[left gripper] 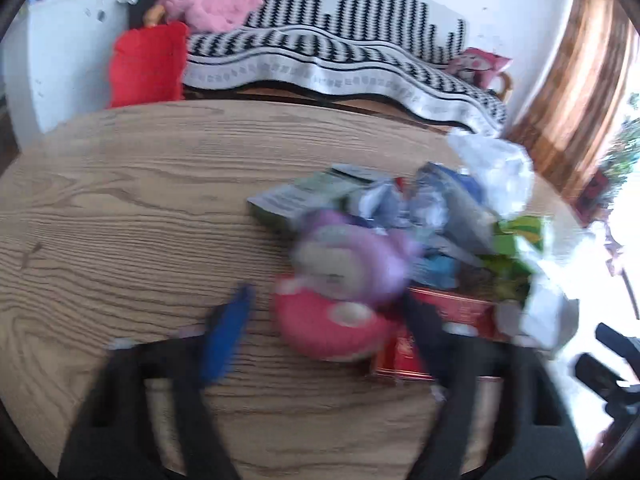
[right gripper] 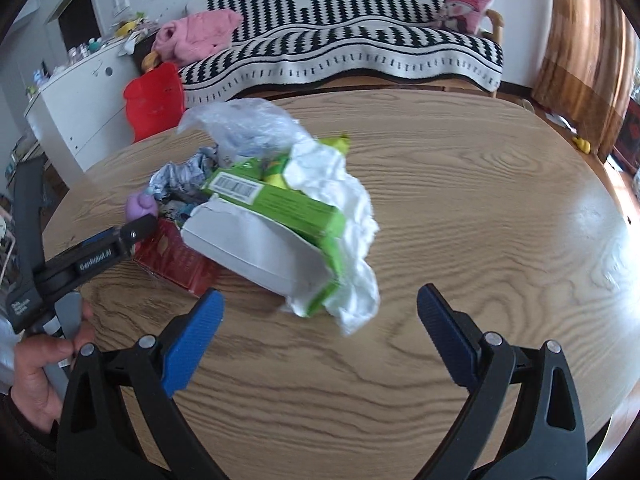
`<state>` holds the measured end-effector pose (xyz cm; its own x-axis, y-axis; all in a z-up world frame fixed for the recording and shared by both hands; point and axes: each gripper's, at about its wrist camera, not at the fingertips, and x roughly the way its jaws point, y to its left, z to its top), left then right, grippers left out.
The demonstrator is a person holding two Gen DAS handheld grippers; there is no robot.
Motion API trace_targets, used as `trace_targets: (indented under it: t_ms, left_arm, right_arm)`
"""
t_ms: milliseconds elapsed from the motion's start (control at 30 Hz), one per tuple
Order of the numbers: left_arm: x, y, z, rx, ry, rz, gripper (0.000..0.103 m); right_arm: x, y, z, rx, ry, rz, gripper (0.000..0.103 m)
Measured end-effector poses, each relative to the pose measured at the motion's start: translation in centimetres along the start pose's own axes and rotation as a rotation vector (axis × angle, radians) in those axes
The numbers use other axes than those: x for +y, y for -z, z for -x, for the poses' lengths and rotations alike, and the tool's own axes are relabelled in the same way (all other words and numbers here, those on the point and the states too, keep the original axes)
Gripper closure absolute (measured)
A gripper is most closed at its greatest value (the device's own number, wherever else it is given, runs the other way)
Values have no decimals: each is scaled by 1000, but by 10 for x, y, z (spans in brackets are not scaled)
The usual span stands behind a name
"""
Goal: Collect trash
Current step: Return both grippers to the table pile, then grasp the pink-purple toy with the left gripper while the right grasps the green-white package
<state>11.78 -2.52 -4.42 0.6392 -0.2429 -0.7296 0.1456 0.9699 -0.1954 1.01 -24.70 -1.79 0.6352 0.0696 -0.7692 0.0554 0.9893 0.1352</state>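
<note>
A pile of trash lies on the round wooden table [right gripper: 460,200]: a green carton [right gripper: 280,200], crumpled white paper [right gripper: 352,208], a clear plastic bag [right gripper: 240,120], a red box [right gripper: 176,256] and a purple wrapper [right gripper: 140,206]. In the blurred left wrist view the pile shows a pink and purple wrapper [left gripper: 340,292] and the red box [left gripper: 452,312]. My left gripper [left gripper: 332,316] is open with the pink wrapper between its fingers. It also shows in the right wrist view [right gripper: 132,236] at the pile's left edge. My right gripper [right gripper: 320,320] is open and empty, just in front of the pile.
A sofa with a black-and-white blanket [right gripper: 340,40] stands behind the table, with a red cushion [right gripper: 154,100] and pink cloth [right gripper: 196,34] at its left. A white cabinet [right gripper: 80,92] is at the far left. A brown curtain [right gripper: 584,40] hangs at the right.
</note>
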Motion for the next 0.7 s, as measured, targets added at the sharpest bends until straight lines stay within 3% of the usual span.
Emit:
trace_targets:
  t_ms: [233, 300, 367, 433, 700]
  left_arm:
    - [3, -5, 25, -34, -22, 26, 51]
    - [7, -6, 30, -42, -37, 40, 51]
    - [8, -5, 33, -42, -50, 36, 51]
    - [8, -3, 33, -40, -66, 26, 51]
    - [-13, 1, 41, -44, -51, -2, 51]
  right_arm:
    - [0, -11, -17, 0, -22, -17, 9]
    - [-1, -13, -24, 7, -32, -29, 15]
    - [-3, -14, -28, 24, -59, -36, 43]
    - [-3, -14, -27, 24, -52, -43, 86]
    - [-12, -12, 21, -69, -107, -39, 86]
